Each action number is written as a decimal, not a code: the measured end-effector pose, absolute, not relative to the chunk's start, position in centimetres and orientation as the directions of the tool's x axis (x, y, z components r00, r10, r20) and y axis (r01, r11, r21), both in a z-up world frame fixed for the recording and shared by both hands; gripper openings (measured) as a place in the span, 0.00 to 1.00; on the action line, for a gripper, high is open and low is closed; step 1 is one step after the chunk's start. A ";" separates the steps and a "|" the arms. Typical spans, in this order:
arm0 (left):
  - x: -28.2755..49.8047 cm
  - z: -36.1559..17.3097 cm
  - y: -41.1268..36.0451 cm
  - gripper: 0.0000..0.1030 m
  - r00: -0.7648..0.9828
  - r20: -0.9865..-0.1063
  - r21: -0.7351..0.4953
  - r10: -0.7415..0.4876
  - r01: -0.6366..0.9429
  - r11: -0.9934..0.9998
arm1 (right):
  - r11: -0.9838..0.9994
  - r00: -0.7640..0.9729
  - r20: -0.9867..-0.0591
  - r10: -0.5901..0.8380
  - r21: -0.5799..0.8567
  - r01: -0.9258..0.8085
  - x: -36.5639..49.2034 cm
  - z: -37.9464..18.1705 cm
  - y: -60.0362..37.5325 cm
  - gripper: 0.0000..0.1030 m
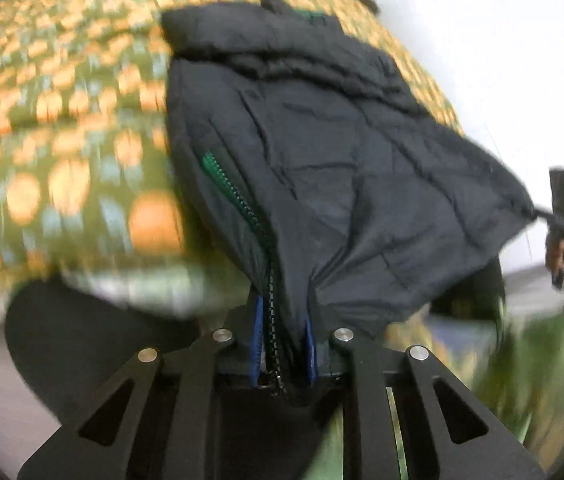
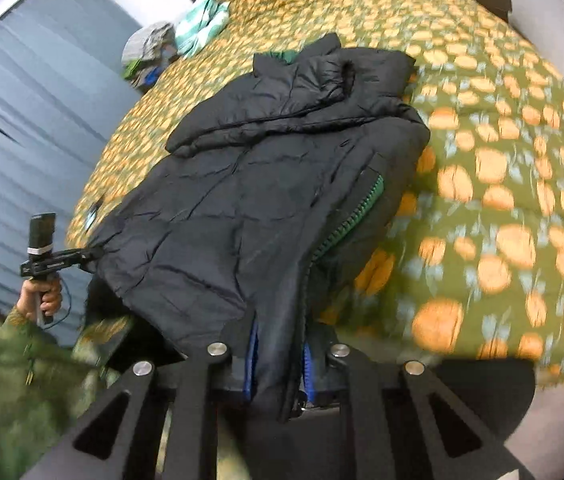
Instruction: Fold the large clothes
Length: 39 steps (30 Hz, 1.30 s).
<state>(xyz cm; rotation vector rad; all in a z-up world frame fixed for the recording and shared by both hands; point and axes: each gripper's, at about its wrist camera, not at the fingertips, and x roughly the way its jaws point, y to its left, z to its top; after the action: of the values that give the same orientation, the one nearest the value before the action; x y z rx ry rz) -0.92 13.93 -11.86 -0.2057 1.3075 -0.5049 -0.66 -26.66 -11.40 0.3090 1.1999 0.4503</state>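
Jacket (image 1: 322,152) hem pinched by both grippers (blue pads).

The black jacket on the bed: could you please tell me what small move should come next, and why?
Probably lift both hem corners together and carry them toward the collar, folding the jacket in half. The left gripper and right gripper are each shut on a near hem corner, while the rest lies spread on the bedspread.

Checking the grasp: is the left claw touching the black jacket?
Touching. Left wrist view shows the left claw shut on the black jacket hem beside its zipper.
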 end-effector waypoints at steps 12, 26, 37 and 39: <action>6.6 -2.5 16.4 0.15 0.367 -0.671 -0.585 -0.644 0.272 0.764 | 0.730 0.429 -0.620 0.657 0.665 -0.155 6.9 -5.8 -29.5 0.17; 27.1 -10.3 16.9 0.36 0.397 -0.723 -0.607 -0.566 0.026 0.794 | 0.579 0.630 -0.538 0.560 0.798 0.167 26.4 -18.7 -31.9 0.76; 27.3 -13.6 14.9 0.94 0.355 -0.793 -0.482 -0.495 0.131 0.866 | 0.960 0.526 -0.805 0.275 0.264 -0.098 27.5 -16.3 -24.3 1.00; 27.6 -15.6 13.1 0.55 0.341 -0.861 -0.358 -0.378 0.122 0.926 | 0.972 0.492 -0.839 0.233 0.210 -0.103 27.6 -17.9 -24.0 0.67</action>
<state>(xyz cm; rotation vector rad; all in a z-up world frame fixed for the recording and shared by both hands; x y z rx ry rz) 27.59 13.11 -15.64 -0.2467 1.1815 -0.3294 27.56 -23.95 -17.89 0.1378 1.0376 0.2044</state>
